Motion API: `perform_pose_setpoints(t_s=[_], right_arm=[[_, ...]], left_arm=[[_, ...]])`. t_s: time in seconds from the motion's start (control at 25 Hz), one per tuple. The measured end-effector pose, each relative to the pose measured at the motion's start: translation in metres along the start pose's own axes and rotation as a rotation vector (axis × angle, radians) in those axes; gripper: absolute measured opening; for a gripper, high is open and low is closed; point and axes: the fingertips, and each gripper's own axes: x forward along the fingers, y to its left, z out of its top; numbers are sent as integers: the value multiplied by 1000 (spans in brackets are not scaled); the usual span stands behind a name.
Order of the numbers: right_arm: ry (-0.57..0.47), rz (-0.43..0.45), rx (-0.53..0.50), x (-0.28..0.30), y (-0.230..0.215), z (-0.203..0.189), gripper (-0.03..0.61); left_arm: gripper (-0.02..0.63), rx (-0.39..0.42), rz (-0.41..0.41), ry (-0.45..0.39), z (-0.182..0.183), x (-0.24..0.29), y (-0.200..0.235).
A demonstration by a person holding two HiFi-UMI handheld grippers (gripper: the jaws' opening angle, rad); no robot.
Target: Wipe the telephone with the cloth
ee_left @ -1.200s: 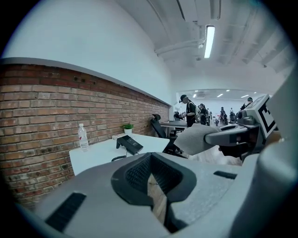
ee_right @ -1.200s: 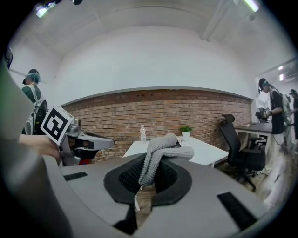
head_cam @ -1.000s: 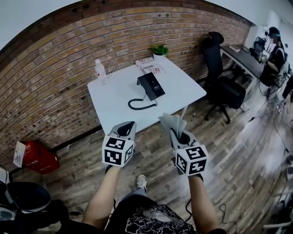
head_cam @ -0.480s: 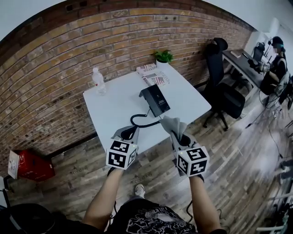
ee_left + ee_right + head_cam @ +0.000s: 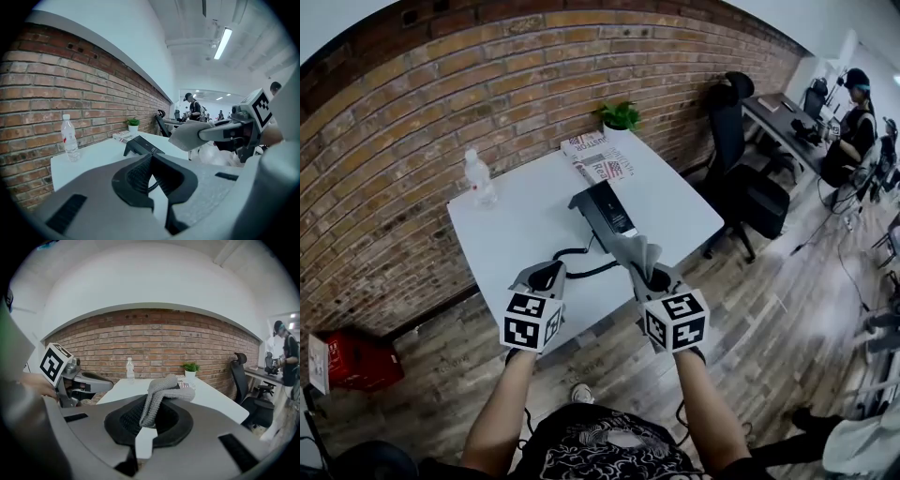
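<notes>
Head view: your right gripper [image 5: 650, 275] is clamped on the cloth [image 5: 636, 251], whose free end sticks up over the table's [image 5: 516, 225] near edge, close to the phone's [image 5: 602, 208] near end. The phone lies right of the table's middle, pointing toward the far right corner. Your left gripper [image 5: 544, 277] hovers over the near edge, its jaws pressed together with nothing in them. A bottle [image 5: 477, 176] stands by the far left corner, a plant [image 5: 619, 115] at the far right corner.
</notes>
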Motion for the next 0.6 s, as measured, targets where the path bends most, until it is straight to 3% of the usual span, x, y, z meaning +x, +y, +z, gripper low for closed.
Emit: perform_pose_setpoints(t_s=[0.32, 0.6], right_arm=[[-4, 23, -26, 23, -26, 6, 11], [-11, 109, -56, 54, -56, 8, 11]], left_arm=[[6, -1, 12, 4, 6, 30, 3], [6, -32, 91, 15, 4, 58, 11]])
